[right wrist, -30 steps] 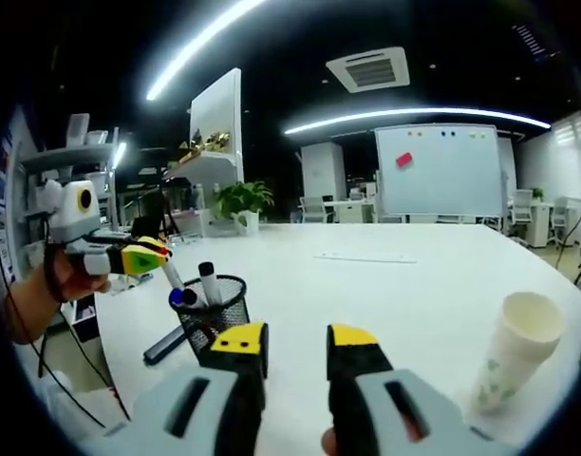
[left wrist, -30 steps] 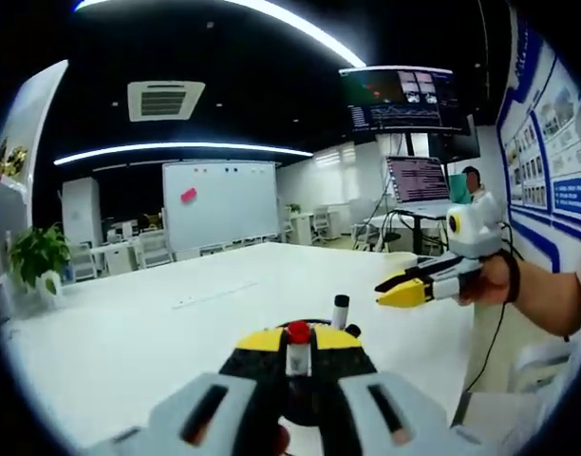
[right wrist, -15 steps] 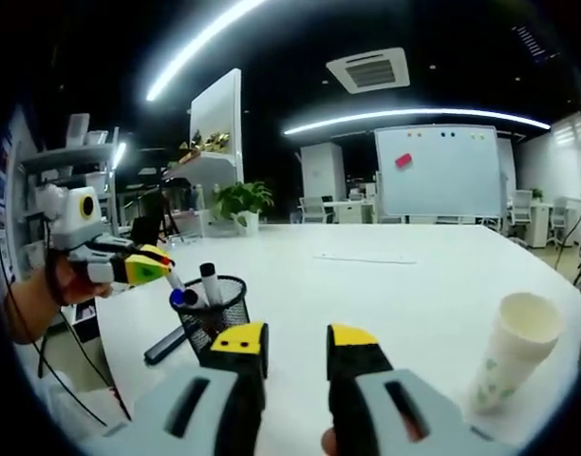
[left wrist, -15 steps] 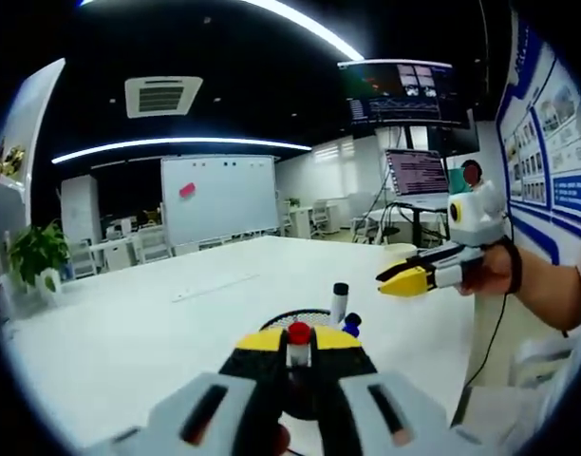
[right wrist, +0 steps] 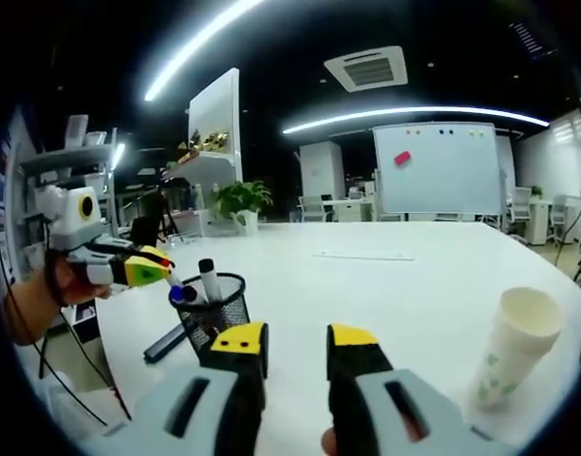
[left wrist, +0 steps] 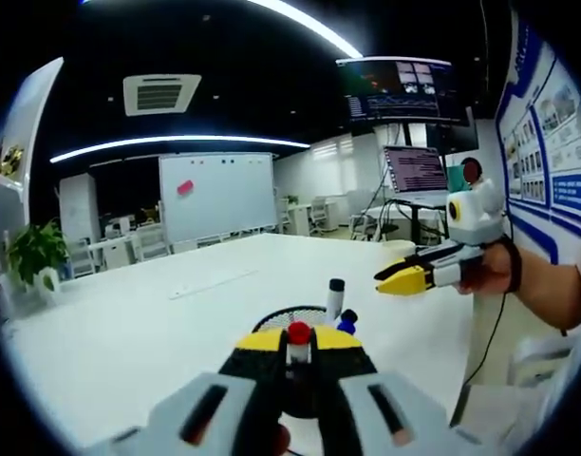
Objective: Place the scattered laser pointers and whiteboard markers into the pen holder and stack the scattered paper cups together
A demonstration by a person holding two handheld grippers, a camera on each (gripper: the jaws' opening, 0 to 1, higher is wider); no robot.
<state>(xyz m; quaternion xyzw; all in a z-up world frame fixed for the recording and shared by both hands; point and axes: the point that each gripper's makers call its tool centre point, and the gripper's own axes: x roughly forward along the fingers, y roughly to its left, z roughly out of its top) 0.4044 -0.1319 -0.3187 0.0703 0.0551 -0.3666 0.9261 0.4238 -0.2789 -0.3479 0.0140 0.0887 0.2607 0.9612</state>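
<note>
The left gripper [left wrist: 298, 344], jaws pinched on a red-capped whiteboard marker [left wrist: 297, 348] held upright, hangs just beside the black mesh pen holder [right wrist: 212, 314] with the marker's long axis pointing down towards it, while the right gripper [right wrist: 294, 354] waits with jaws spread and empty.

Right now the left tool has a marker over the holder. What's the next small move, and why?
Probably lower the left tool a little and open it. It is shut on a red-capped marker, held upright just above the mesh holder, which already has two markers standing in it. The right tool is open and idle, beside the paper cups.
</note>
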